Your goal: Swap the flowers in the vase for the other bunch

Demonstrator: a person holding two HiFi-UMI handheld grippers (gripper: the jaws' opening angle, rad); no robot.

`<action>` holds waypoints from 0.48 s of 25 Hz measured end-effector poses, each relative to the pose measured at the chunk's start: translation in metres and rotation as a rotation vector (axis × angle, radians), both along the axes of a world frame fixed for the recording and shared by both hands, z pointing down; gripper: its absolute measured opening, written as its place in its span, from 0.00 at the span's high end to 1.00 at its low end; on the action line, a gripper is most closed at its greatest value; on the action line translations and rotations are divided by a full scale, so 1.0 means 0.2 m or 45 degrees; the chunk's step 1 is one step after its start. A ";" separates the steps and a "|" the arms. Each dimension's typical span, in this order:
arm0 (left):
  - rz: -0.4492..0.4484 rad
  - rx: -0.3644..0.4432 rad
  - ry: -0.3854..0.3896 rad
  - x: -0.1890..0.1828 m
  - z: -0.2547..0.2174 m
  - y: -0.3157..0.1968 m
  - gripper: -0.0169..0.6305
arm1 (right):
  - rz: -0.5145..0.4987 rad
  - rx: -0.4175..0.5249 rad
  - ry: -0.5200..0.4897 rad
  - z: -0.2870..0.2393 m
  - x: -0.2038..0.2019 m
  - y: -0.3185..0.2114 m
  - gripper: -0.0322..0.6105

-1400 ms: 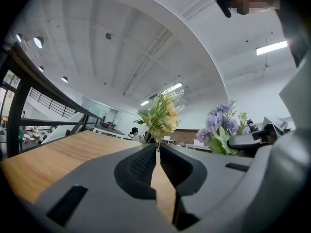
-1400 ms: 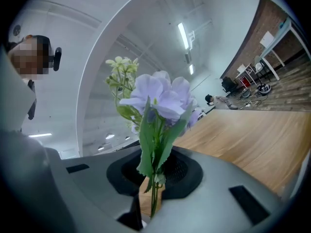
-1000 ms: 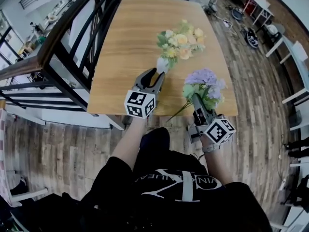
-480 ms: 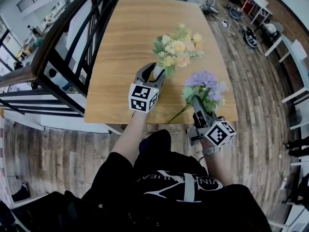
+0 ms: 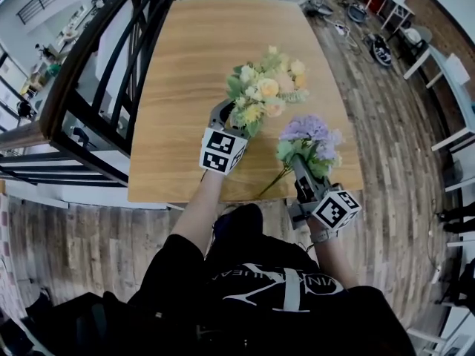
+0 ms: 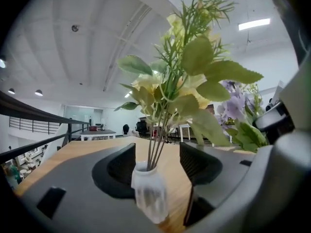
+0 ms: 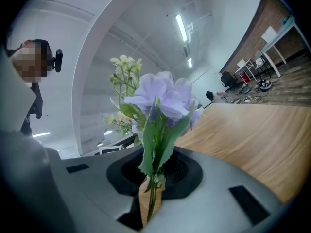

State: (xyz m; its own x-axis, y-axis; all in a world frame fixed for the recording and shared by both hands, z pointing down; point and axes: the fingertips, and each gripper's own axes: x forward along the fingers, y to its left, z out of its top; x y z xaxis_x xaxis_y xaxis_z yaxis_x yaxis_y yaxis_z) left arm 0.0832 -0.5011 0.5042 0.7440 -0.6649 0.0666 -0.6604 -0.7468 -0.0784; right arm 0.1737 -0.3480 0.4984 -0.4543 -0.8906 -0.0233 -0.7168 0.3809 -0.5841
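**Writing and labels.** Each hand-held gripper carries a cube faced with square black-and-white markers. White lettering is printed across the person's black shirt (image 5: 278, 284), but it lies upside down in the head view and cannot be read with certainty. No label is seen on the vase.

**Orientation.** The vase (image 6: 149, 195) stands upright on the tabletop (image 5: 193, 65), near the near edge and right of its middle. It sits between the jaws of the left hand-held gripper (image 6: 158, 160), which have just been opening and are spread wide, with neither pad pressed on it. The stems of the yellow bunch (image 6: 184, 76) rise straight out of the vase's neck. In the head view the flower heads are spread toward the far right corner, and the vase is hidden beneath them.

The purple bunch (image 7: 160, 98) is clamped by its stems in the closed right hand-held gripper (image 7: 153, 178), over the near right corner of the tabletop. Its long axis is slanted: the cut ends point toward the near edge, and the heads point toward the far right.

**Materials and shapes.** The vase is small, white and slightly translucent, with a rounded body narrowing to a short neck. Both bunches have broad matt leaves, and the yellow one also has feathery sprigs. The tabletop is rectangular, with a pale wood grain running along its length.
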 end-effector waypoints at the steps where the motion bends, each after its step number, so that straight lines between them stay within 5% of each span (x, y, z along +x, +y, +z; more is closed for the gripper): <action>1: 0.009 0.007 -0.010 0.01 0.00 -0.01 0.55 | 0.004 -0.004 -0.003 0.00 0.00 -0.01 0.86; 6: -0.004 0.068 -0.027 0.03 -0.05 -0.05 0.55 | 0.013 -0.014 0.016 -0.01 0.01 -0.05 0.86; 12: -0.059 0.170 -0.022 0.00 -0.14 -0.07 0.77 | 0.040 -0.027 -0.005 -0.01 0.05 -0.09 0.86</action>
